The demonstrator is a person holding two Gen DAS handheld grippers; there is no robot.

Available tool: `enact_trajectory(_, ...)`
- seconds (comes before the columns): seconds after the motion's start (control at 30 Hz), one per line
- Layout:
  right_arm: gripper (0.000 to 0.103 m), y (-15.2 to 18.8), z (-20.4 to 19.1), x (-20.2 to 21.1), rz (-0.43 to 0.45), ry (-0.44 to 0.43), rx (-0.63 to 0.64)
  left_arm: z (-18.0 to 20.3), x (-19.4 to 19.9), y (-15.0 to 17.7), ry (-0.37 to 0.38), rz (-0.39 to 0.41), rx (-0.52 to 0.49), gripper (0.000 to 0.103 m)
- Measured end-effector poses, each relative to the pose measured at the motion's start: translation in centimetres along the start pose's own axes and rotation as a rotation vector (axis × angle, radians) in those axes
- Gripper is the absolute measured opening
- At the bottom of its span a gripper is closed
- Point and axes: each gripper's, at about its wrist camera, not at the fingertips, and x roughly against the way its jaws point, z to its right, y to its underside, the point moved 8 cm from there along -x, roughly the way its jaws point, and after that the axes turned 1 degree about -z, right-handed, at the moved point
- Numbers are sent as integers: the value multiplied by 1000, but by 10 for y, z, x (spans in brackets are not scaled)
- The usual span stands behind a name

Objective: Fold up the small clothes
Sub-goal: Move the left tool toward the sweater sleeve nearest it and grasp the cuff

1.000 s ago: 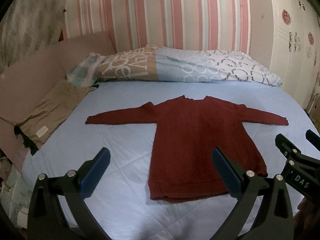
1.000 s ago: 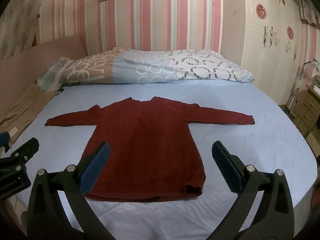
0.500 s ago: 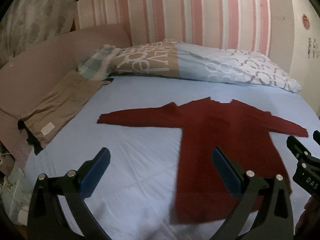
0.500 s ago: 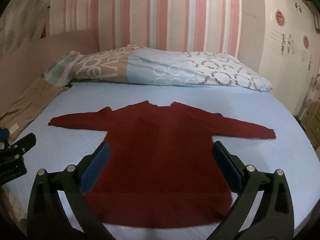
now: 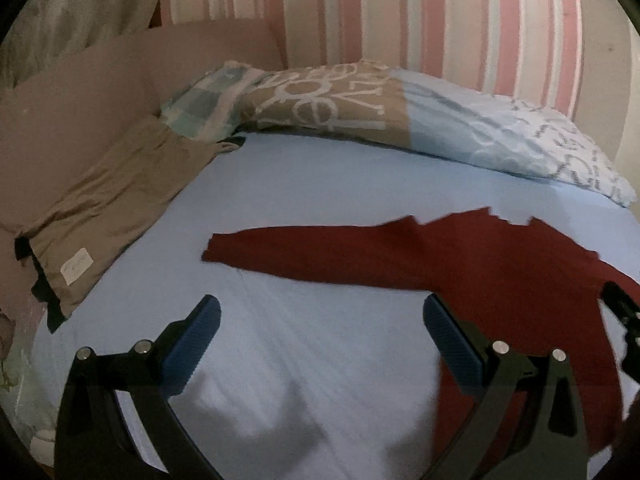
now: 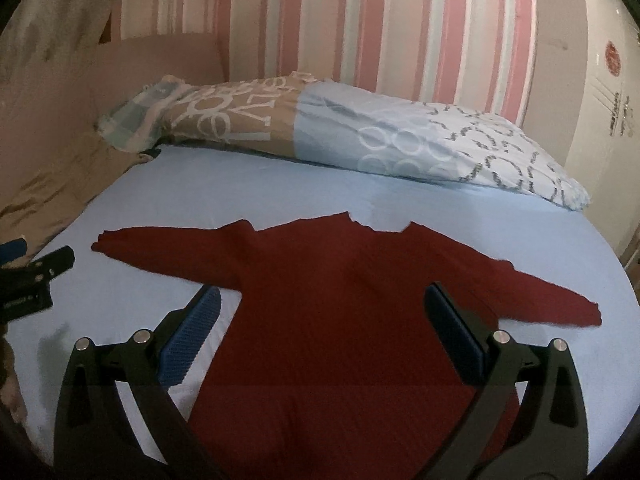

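Observation:
A dark red knit sweater (image 6: 344, 312) lies flat, face down or up I cannot tell, on the light blue bed sheet (image 6: 360, 196), sleeves spread to both sides. In the left wrist view the sweater (image 5: 460, 264) sits to the right, its left sleeve (image 5: 288, 252) stretching toward the middle. My left gripper (image 5: 320, 344) is open and empty above bare sheet, just short of that sleeve. My right gripper (image 6: 320, 336) is open and empty above the sweater's body. The left gripper also shows at the left edge of the right wrist view (image 6: 32, 284).
A long patterned pillow (image 6: 320, 132) lies along the head of the bed against the striped wall. A tan folded cloth (image 5: 108, 208) lies at the bed's left edge beside a brown board. A white wardrobe (image 6: 608, 92) stands at the right.
Both grippers have moved forward and lower over the bed. The left one has swung left toward the left sleeve; the right one has closed in on the sweater's body. Both stay open.

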Motion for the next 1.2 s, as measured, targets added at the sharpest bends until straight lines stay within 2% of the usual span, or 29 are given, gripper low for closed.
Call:
enact_trajectory(0.07,100,-5,-7,-15,-4,1,6,-16,-27,-6,-1,-25,19,101)
enact_trajectory(0.2,100,-10,-22,-43,-9,-3,27,-49,-79,-10,59,-105,121,101)
enact_trajectory(0.23,100,-10,-26,-48,-4,-2,33,-57,-91,-10,54,-126,125,101)
enact_trajectory(0.3,100,-11,-34,-60,-1,2,54,-69,-111,-7,11,-160,105,101)
enact_trajectory(0.37,100,-11,-40,-70,1,9,79,-88,-130,-3,-59,-154,89,101)
enact_trajectory(0.4,100,-10,-41,-75,0,12,89,-95,-139,-2,-65,-155,92,101)
enact_trajectory(0.53,100,-7,-49,-94,-18,21,112,-118,-169,3,-29,-166,135,101)
enact_trajectory(0.87,100,-1,-65,-122,-45,45,140,-145,-215,-3,162,-163,338,101)
enact_trajectory(1.0,100,0,-76,-124,-38,51,178,-160,-226,-13,168,-143,420,101)
enact_trajectory(1.2,100,0,-87,-124,-37,58,228,-154,-259,-14,143,-257,433,100)
